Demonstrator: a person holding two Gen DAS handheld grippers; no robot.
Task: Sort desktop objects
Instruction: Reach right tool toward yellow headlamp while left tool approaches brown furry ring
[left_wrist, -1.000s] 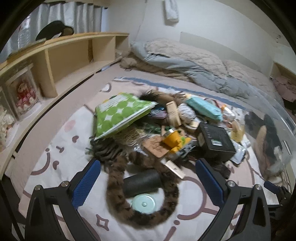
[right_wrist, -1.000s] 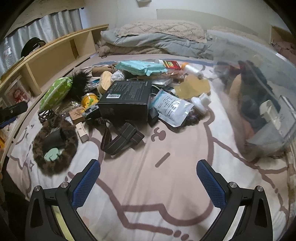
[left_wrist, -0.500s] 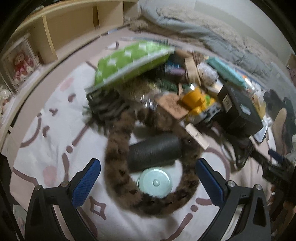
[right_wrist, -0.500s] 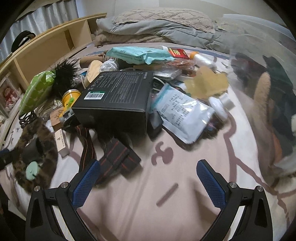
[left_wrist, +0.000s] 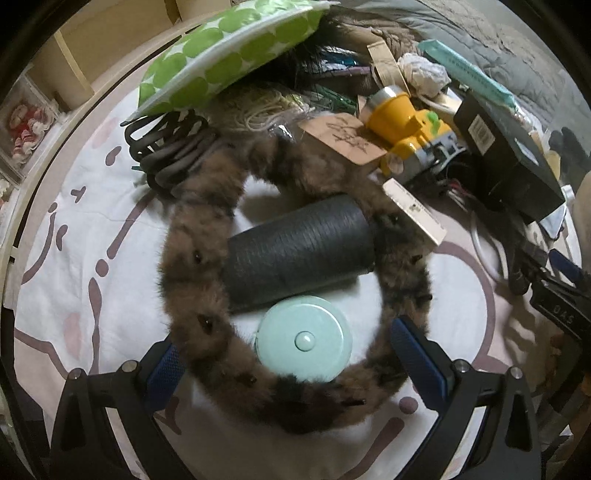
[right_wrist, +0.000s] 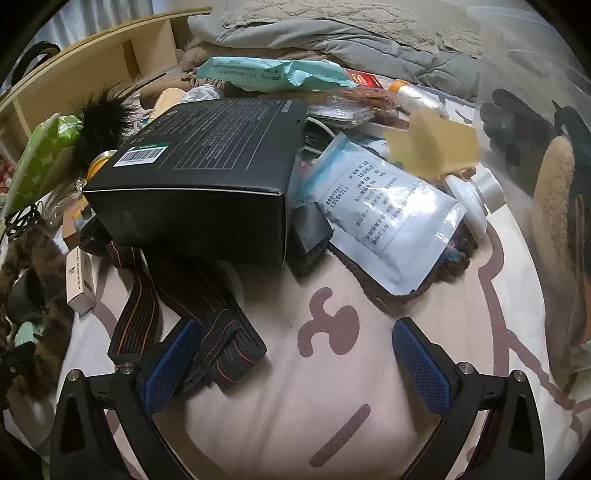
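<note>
A heap of loose objects lies on a patterned sheet. My left gripper (left_wrist: 291, 365) is open, its fingers straddling the near side of a brown furry ring (left_wrist: 192, 266). Inside the ring lie a mint round tape measure (left_wrist: 303, 339), between the fingers, and a dark ribbed cylinder (left_wrist: 299, 251) beyond it. My right gripper (right_wrist: 291, 365) is open low over the sheet, its left finger over the end of a black striped strap (right_wrist: 207, 325). A black box (right_wrist: 207, 173) and a white printed pouch (right_wrist: 384, 218) lie just ahead of it.
A green dotted pouch (left_wrist: 229, 48), a yellow headlamp (left_wrist: 402, 122), a coiled black cable (left_wrist: 166, 147) and a card tag (left_wrist: 343, 136) crowd behind the ring. A clear plastic bin (right_wrist: 535, 147) holding dark items stands at the right. Wooden shelves (right_wrist: 92, 62) and bedding (right_wrist: 332, 33) line the back.
Both grippers have come down and forward toward the heap. The left now straddles the furry ring at the tape measure; the right has reached the strap in front of the black box.
</note>
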